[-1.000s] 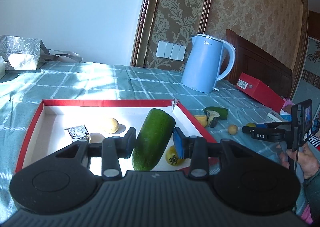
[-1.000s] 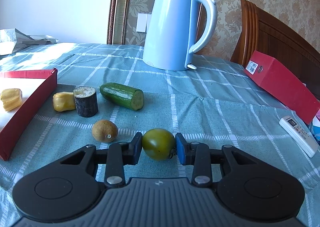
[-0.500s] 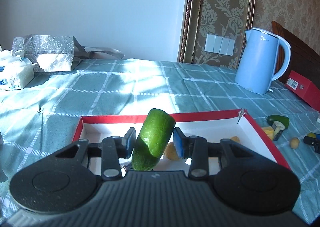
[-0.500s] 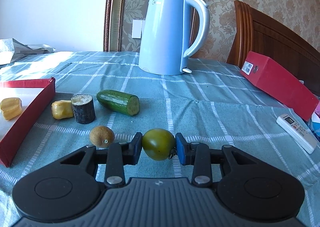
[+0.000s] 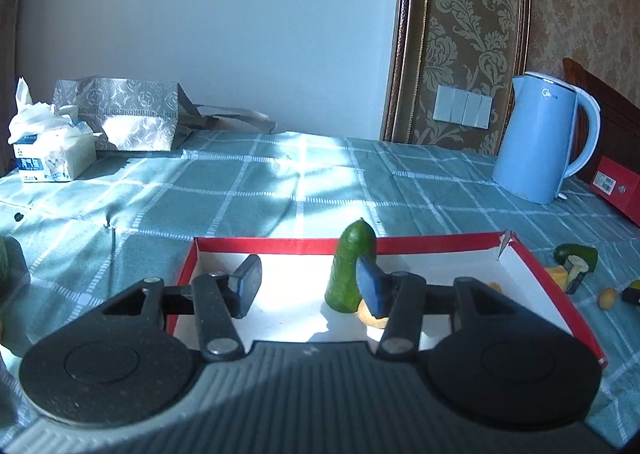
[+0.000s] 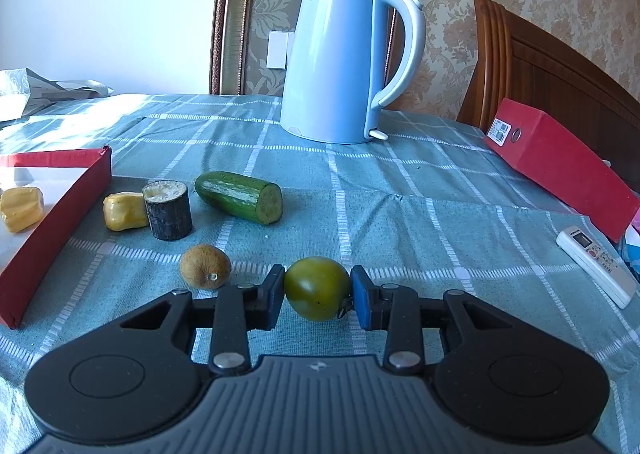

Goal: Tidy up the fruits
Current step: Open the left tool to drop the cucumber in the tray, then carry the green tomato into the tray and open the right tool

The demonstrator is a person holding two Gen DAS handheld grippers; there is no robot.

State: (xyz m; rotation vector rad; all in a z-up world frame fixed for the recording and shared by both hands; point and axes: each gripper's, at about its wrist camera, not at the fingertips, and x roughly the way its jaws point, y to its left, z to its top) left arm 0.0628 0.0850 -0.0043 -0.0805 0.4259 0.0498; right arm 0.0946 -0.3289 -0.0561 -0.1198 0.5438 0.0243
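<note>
In the left wrist view my left gripper [image 5: 308,286] is open over the red-rimmed white tray [image 5: 280,245]. A green cucumber piece [image 5: 352,266] stands upright inside the tray, against the right finger, free of the left one. A yellow piece [image 5: 372,318] lies at its foot. In the right wrist view my right gripper [image 6: 318,294] is shut on a green tomato [image 6: 318,288] just above the cloth. Beyond it lie a brown kiwi [image 6: 205,266], a dark sugarcane stub [image 6: 168,210], a yellow piece [image 6: 122,211] and a second cucumber piece [image 6: 240,196]. The tray corner [image 6: 80,182] is at the left.
A blue kettle [image 6: 340,62] stands at the back. A red box [image 6: 560,158] and a white remote [image 6: 596,258] lie at the right. A tissue box [image 5: 48,150] and a silver bag [image 5: 120,114] sit at the far left of the table.
My left gripper has opened and let go of the cucumber piece, which now stands in the tray. The left view has swung left. My right gripper has kept hold of the tomato.
</note>
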